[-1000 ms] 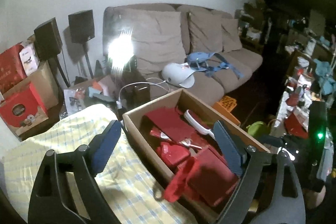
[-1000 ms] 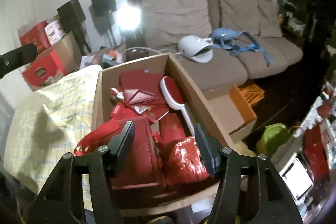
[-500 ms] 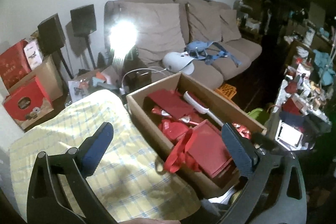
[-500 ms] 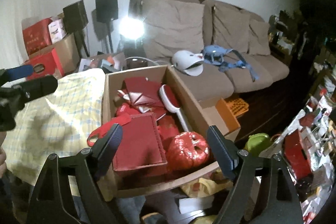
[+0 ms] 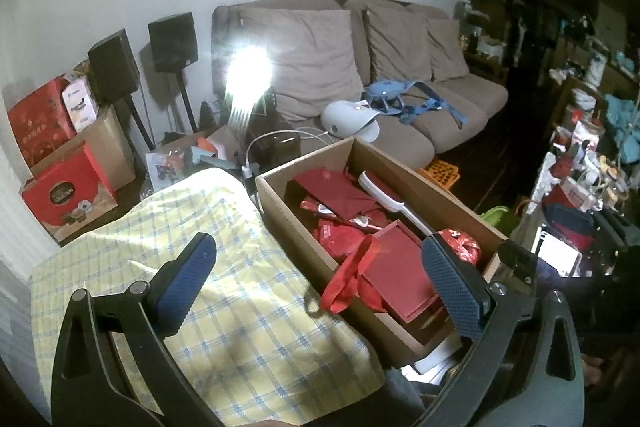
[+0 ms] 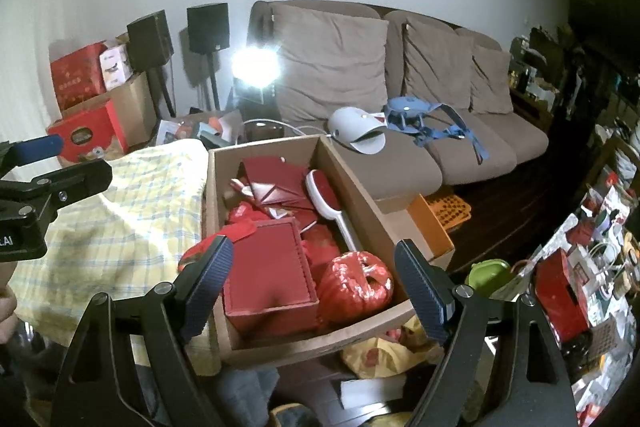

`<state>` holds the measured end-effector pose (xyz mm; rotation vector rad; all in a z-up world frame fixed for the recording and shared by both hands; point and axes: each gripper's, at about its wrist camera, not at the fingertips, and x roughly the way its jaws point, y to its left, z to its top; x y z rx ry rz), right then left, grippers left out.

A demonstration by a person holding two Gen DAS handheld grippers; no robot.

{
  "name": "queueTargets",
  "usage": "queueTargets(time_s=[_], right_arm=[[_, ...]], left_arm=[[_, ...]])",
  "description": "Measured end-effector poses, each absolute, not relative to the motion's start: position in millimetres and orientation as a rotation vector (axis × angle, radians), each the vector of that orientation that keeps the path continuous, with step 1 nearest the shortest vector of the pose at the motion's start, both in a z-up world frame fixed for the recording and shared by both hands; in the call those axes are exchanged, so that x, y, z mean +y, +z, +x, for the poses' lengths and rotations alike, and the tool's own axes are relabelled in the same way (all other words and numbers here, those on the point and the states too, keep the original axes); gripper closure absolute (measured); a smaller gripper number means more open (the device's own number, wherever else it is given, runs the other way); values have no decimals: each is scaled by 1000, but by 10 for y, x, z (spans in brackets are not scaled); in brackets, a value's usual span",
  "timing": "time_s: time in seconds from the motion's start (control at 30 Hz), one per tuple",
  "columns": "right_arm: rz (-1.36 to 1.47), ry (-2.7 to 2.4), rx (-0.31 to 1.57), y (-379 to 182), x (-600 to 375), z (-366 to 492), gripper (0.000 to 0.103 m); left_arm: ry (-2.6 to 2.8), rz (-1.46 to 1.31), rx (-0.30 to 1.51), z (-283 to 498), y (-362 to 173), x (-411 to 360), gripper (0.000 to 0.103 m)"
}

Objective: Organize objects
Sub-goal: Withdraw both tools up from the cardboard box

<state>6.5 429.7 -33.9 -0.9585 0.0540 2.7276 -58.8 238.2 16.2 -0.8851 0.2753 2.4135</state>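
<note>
Both tongs are standing released and empty. The left tongs [image 5: 316, 275] are hanging over the yellow checked cloth [image 5: 224, 267] and the near edge of the cardboard box [image 6: 360, 203]. The right tongs [image 6: 316, 283], whose jaws have just been opening with nothing pressed between them, are hovering above the box's near end.

The box is sitting on the worktop beside the cloth and is holding:

- a red case [image 6: 268, 275], rigid-looking, flat-sided, probably best gripped across its short walls;
- a shiny red foil bundle [image 6: 356, 287], likely light, crushable and slippery, calling for a gentle hold;
- a white-handled brush [image 6: 332, 203], stiff, best taken by its handle;
- red envelopes [image 6: 276, 179], thin and flexible.
</note>
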Motion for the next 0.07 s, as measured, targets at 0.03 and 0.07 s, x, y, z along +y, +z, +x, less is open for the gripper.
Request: queueTargets(time_s=[0.03, 0.07], right_arm=[[-954, 2729, 55, -331, 4298, 76, 19], [-949, 2731, 56, -319, 4297, 86, 19]], left_arm=[[2413, -891, 270, -581, 170, 2370, 0], [2417, -895, 265, -575, 174, 2359, 0]])
